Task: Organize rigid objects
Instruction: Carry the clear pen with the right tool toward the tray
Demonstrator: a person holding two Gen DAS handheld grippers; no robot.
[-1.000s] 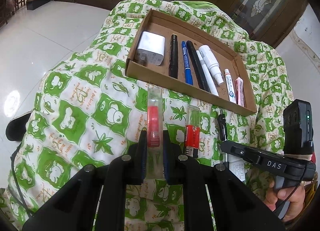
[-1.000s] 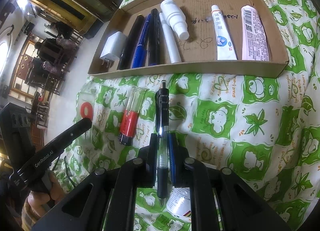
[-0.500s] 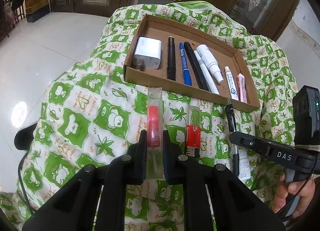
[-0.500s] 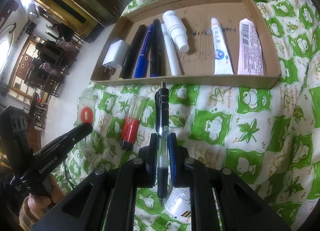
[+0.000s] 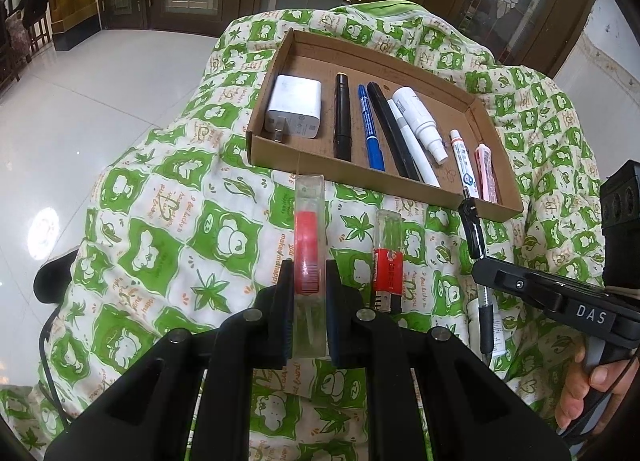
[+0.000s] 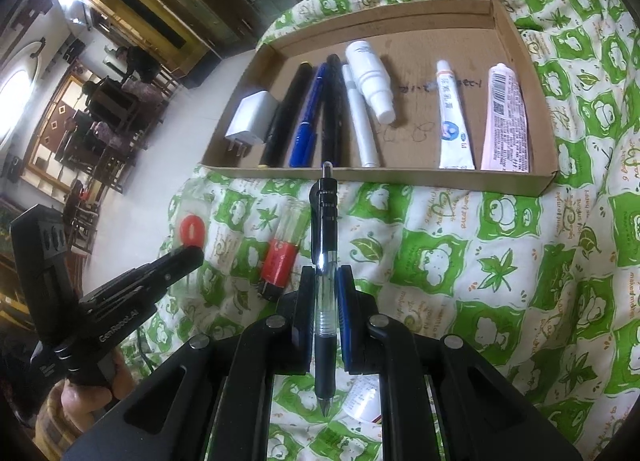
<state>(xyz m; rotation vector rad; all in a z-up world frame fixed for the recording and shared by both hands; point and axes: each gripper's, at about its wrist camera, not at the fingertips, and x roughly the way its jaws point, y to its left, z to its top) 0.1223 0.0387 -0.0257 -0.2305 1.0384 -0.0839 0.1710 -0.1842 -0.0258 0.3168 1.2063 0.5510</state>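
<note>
left wrist: my left gripper [image 5: 307, 289] pinches a clear tube with a red band [image 5: 308, 245], held above the quilt [image 5: 160, 245] short of the cardboard tray [image 5: 472, 109]'s near wall.

right wrist: my right gripper [image 6: 325, 301] clamps a black pen [image 6: 325, 261], its end by the tray's near wall.

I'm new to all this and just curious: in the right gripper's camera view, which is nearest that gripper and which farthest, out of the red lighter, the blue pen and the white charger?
1. Red lighter, on the cloth, just left of the right gripper.
2. Blue pen, inside the cardboard tray.
3. White charger, at the tray's left end.
</note>
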